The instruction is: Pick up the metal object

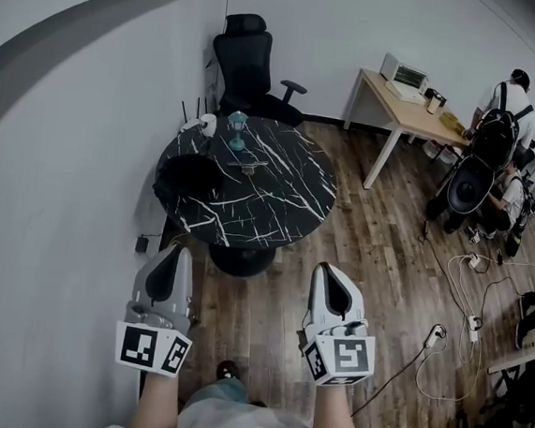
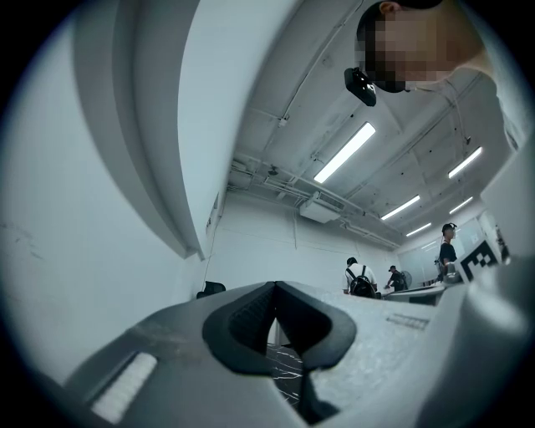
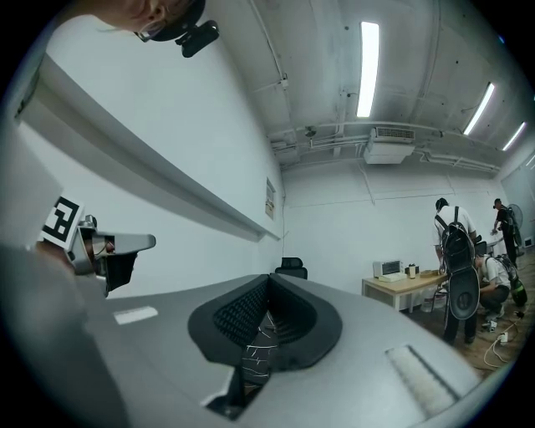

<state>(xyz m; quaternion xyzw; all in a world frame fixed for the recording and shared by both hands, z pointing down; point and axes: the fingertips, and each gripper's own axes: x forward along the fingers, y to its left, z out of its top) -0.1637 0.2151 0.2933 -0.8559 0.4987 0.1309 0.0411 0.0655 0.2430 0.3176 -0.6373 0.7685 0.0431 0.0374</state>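
Note:
A round black marble table [image 1: 279, 195] stands ahead of me. On it, near the middle, lies a small flat metal-looking object [image 1: 248, 166], too small to make out in detail. My left gripper [image 1: 182, 251] and right gripper [image 1: 324, 269] are held low near my body, short of the table's near edge, well apart from the object. Both are shut with nothing between their pads. In the left gripper view the left gripper [image 2: 274, 289] points up toward wall and ceiling. In the right gripper view a sliver of the table [image 3: 255, 355] shows behind the right gripper [image 3: 268, 282].
A teal glass item [image 1: 237, 130], a white item [image 1: 204, 123] and a black bundle [image 1: 191, 173] also sit on the table. A black office chair [image 1: 247, 65] stands behind it. A wooden desk [image 1: 405, 109], people [image 1: 496, 136] and floor cables [image 1: 461, 302] are at the right.

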